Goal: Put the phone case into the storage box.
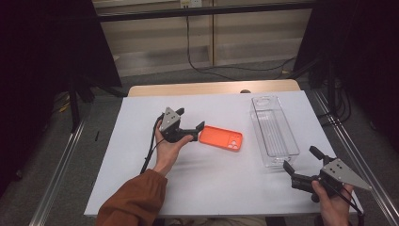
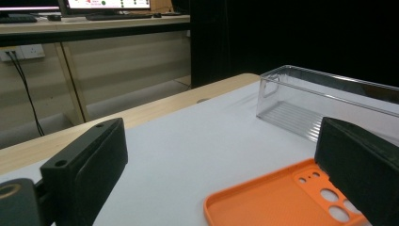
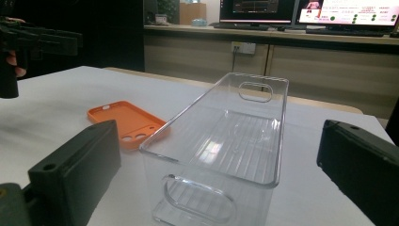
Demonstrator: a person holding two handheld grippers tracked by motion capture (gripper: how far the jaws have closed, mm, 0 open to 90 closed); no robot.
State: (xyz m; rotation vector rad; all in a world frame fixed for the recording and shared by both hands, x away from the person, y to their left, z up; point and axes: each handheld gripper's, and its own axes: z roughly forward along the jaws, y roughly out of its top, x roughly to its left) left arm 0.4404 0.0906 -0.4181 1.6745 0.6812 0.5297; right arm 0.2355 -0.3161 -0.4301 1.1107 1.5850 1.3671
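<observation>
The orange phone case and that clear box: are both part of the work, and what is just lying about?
In use:
- orange phone case, by the open left tool
- clear box, before the open right tool

Lying about:
- white sheet on the table
- monitors behind

The soft rectangular phone case (image 1: 221, 138) is plain orange. The ribbed rectangular plastic bin (image 1: 275, 132) is clear. The desk (image 1: 207, 188) is white, and the 2 tongs are black.
</observation>
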